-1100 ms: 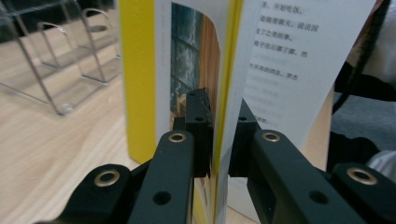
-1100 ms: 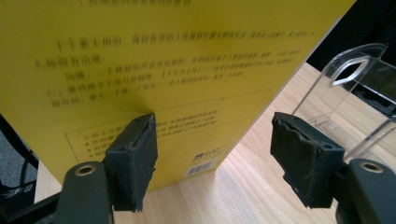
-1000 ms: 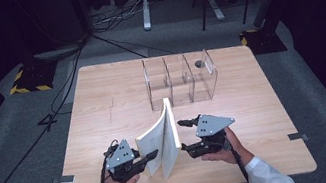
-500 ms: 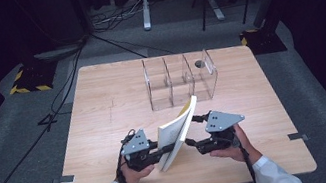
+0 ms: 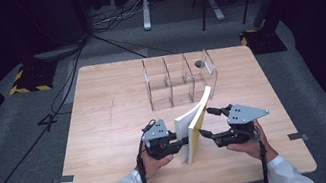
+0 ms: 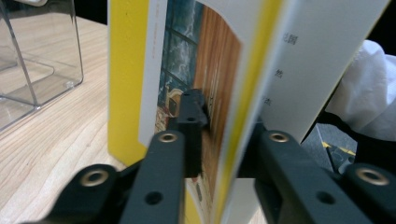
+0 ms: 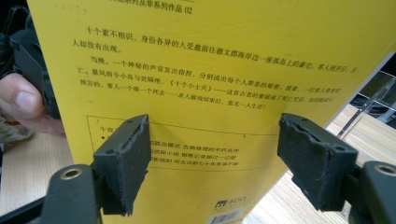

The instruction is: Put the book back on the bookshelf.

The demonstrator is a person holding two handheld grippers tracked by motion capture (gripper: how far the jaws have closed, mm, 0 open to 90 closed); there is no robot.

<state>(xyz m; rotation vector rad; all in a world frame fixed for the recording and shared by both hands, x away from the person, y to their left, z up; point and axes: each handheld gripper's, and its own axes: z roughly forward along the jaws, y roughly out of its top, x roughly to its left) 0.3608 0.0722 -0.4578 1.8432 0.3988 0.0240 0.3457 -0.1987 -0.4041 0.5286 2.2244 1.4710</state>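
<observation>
A yellow paperback book (image 5: 196, 126) stands on edge on the wooden table (image 5: 107, 132), its top leaning toward the far right. My left gripper (image 5: 183, 142) is shut on the book's lower near edge. In the left gripper view the book (image 6: 196, 60) sits between the jaws of the left gripper (image 6: 224, 121), which have just been opening slightly. My right gripper (image 5: 206, 123) is at the book's right side, open. In the right gripper view the right gripper (image 7: 219, 154) faces the yellow back cover (image 7: 210, 70). Its jaws have just been opening, and nothing is between them.
A clear acrylic divider rack (image 5: 179, 81) with several compartments stands just behind the book, and one corner of the rack (image 6: 42, 60) appears in the left gripper view. Bare tabletop lies to the left and right. The table's front edge is close under both hands.
Both hands and the book have shifted to the right, toward the rack. The book's top now leans right instead of standing nearly straight. The right gripper's jaws stand wider.
</observation>
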